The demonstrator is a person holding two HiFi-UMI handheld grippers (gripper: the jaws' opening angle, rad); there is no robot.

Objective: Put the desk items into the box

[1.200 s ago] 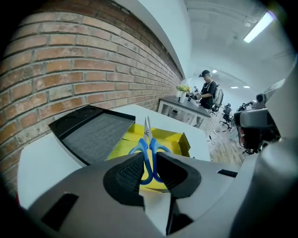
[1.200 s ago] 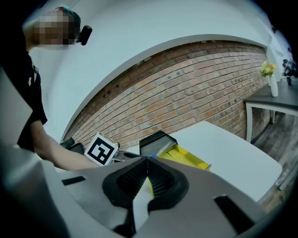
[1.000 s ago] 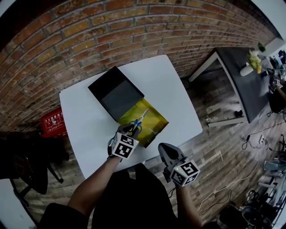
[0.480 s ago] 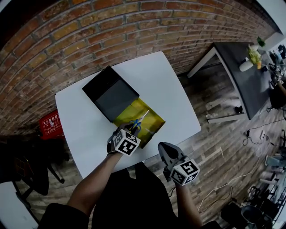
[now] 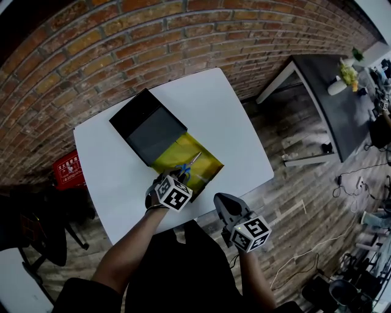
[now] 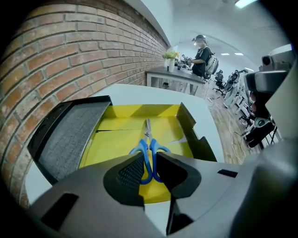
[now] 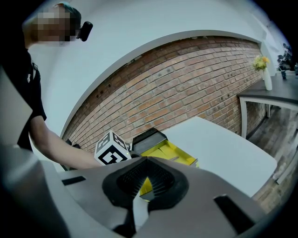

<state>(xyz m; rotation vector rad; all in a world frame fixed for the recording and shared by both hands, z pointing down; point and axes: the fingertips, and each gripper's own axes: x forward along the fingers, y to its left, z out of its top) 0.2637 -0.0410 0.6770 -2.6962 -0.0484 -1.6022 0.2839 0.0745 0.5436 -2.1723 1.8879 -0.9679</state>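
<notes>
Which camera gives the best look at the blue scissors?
The left gripper view: the scissors fill its centre, handles between the jaws, over the yellow box. The head view shows them small; the right gripper view misses them.

Bright, even overhead lighting; ceiling strip light (image 6: 244, 3) visible. White table (image 5: 226, 122) reads bright, shadows soft. Heavy fisheye distortion, dark vignetted corners.

Left tool (image 5: 178, 179), gripping scissors (image 5: 188, 166), edged slightly further over yellow box (image 5: 208, 166).

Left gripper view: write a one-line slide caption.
The left gripper clamps blue-handled steel scissors by their handles over the open yellow-lined black box.
</notes>
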